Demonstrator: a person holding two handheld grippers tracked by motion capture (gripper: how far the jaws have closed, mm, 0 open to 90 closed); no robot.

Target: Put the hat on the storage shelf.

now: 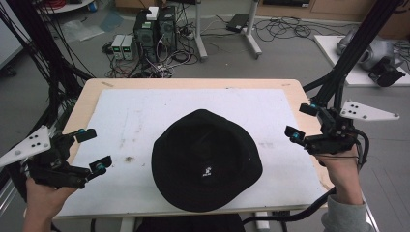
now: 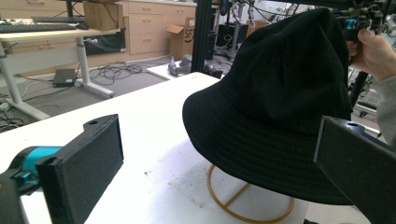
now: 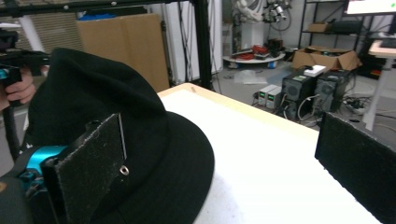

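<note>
A black bucket hat point(image 1: 207, 160) sits on a yellow wire stand point(image 2: 247, 205) in the middle of the white mat point(image 1: 121, 116), between the two grippers and touching neither. The left gripper point(image 1: 92, 150) hovers beside the hat's brim with its jaws spread wide and empty; the right gripper point(image 1: 300, 121) waits on the far side, near the mat's edge, jaws likewise parted with nothing between them.

The main risk looks to be the stand. Its ring base seems light, so a one-sided pull on the brim would likely tip or drag it along with the hat. The fabric is soft, and a shallow pinch on the brim edge could slip out or merely fold the cloth. If both grippers close at uneven heights, the hat may twist and catch on the wire.

Nothing lies between either pair of fingers and the brim; the mat around is bare save for small stains. Beyond the table point(image 1: 87, 92), computer towers point(image 1: 154, 29) and tangled cables point(image 1: 280, 26) sit on the floor, well apart from the work.
</note>
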